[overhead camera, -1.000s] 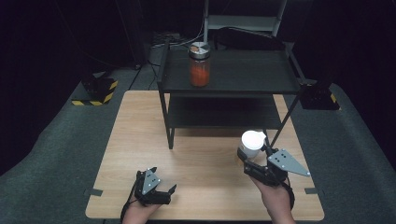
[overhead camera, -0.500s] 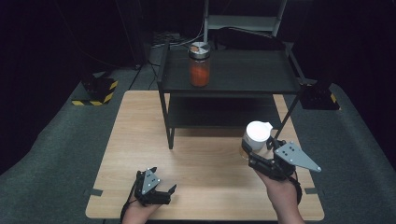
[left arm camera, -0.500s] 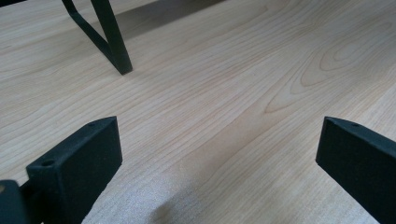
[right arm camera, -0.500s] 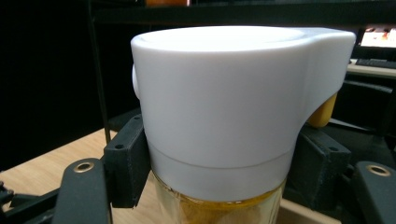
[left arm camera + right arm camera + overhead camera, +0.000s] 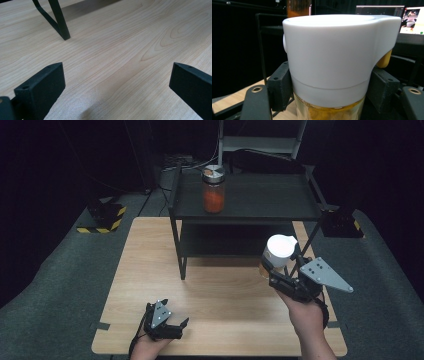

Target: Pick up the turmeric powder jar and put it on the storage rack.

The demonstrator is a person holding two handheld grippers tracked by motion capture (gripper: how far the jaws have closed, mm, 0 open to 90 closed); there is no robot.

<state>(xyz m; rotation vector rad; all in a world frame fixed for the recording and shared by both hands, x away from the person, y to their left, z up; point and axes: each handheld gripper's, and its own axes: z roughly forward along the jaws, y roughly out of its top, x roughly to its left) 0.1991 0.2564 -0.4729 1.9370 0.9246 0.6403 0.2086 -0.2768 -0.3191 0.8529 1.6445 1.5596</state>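
Dark room, wooden bench (image 5: 150,270) with a black shelf rack (image 5: 280,205) standing at its far side.
Right gripper (image 5: 276,270) is held up off the bench in front of the rack, fingers (image 5: 279,86) clamped on a white-lidded jar (image 5: 278,253) with yellow-orange contents, kept upright. Left gripper (image 5: 170,316) rests low at the near edge, fingers (image 5: 45,85) spread wide apart over bare wood. On the rack's top shelf stands a second jar (image 5: 213,190) with orange contents.

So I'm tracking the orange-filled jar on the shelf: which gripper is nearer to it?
Right. The right gripper, clamped on a white-lidded jar, hangs in front of the shelf; the left gripper rests by the table's near edge, farther from the orange-filled jar.
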